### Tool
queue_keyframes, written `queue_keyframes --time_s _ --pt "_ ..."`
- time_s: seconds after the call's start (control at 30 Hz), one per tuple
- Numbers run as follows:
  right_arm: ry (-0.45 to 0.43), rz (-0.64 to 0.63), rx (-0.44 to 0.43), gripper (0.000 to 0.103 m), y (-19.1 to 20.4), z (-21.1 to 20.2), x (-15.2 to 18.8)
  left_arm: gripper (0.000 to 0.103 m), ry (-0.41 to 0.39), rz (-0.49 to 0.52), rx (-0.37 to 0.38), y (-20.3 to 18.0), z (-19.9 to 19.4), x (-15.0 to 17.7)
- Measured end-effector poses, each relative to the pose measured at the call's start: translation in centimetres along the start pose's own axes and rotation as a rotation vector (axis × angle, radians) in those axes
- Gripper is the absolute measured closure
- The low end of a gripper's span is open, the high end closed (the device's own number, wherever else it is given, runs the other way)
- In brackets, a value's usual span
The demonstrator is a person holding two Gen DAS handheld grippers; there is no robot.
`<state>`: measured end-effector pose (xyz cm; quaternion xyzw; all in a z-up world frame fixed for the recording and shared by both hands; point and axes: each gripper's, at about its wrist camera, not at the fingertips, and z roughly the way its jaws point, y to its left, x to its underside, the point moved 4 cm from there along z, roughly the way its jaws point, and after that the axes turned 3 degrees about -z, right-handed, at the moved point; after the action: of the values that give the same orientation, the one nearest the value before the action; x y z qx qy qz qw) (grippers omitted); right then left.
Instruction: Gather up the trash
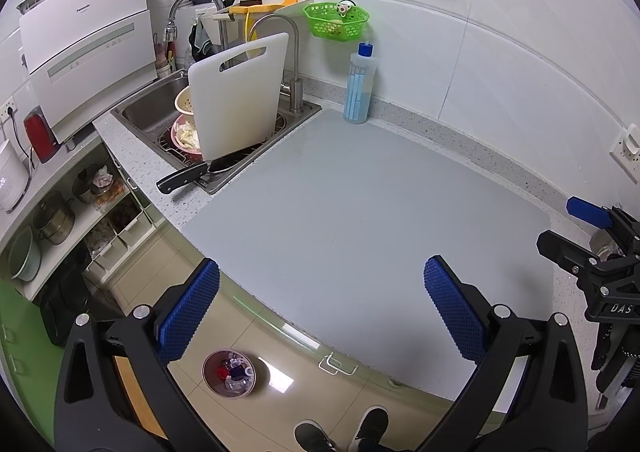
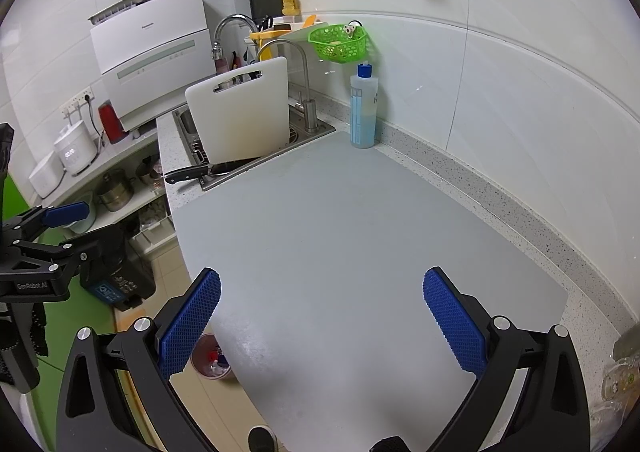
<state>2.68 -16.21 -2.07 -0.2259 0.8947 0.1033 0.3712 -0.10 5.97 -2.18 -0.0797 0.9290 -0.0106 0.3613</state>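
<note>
Left wrist view. My left gripper (image 1: 322,308) hangs over the front edge of the grey mat (image 1: 360,203), jaws spread wide, nothing between the blue pads (image 1: 188,316). The mat's surface is bare; I see no trash on it. The trash bin (image 1: 229,373) sits on the floor, lower centre-left of the frame, already holding scraps: red, blue and clear bits. Shoes (image 1: 344,432) show at the bottom edge. The right gripper (image 1: 592,240) enters at the right edge. Upper left: a sink (image 1: 148,111) with a white cutting board (image 1: 238,99) propped in it and a knife (image 1: 188,176) lying across its rim.

Right wrist view. The right gripper (image 2: 322,312) is also spread and empty, hovering over the mat (image 2: 340,232). The bin (image 2: 211,362) peeks out at lower left, partly behind my left pad. Something clear and crinkled, perhaps a plastic wrapper (image 2: 620,372), lies at the far right edge; too distorted to be sure.

Judgement: the counter looks mostly done. If that is trash, I'd turn right, centre it between the pads before closing, pinch lightly, then carry it well over the bin before letting go. Keep clear of the knife.
</note>
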Motion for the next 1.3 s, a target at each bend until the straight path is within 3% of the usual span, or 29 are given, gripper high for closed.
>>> queue_keyframes --time_s 0.33,1.13,1.3 --pt "0.003 -0.002 -0.005 0.006 0.1 0.1 0.1 0.003 0.008 -0.022 0.031 0.1 0.0 -0.1" --pt "0.004 0.007 -0.018 0.006 0.0 0.2 0.4 0.003 0.030 0.016 -0.028 -0.8 0.1 -0.1" --pt "0.002 0.006 -0.014 0.006 -0.1 0.1 0.4 0.003 0.043 0.007 -0.004 -1.1 0.2 -0.1"
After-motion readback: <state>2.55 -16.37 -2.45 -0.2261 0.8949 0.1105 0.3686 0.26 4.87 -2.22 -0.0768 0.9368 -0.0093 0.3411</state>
